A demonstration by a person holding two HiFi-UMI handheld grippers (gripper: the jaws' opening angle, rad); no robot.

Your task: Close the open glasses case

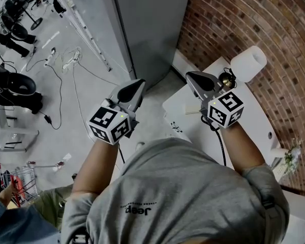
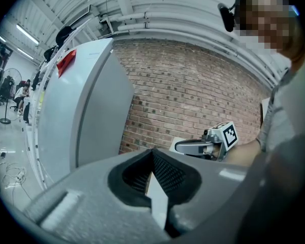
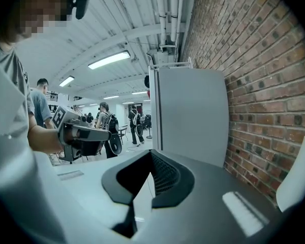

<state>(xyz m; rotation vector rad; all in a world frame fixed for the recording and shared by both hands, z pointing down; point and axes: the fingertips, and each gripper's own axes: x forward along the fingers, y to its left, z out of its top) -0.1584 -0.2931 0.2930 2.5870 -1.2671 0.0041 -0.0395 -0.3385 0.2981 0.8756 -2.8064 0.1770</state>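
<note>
No glasses case shows in any view. In the head view both grippers are held up in front of the person's chest, pointing away and nearly level. My left gripper is shut and holds nothing; its own view shows the ribbed pads meeting at the tip. To its right, over the near edge of a white table, my right gripper is likewise shut and empty, its pads together. Each gripper shows in the other's view, the right gripper and the left gripper.
A white paper roll and a small dark object with a brass knob stand at the table's far end by the brick wall. A tall grey cabinet stands ahead. Cables and stands cover the floor at left.
</note>
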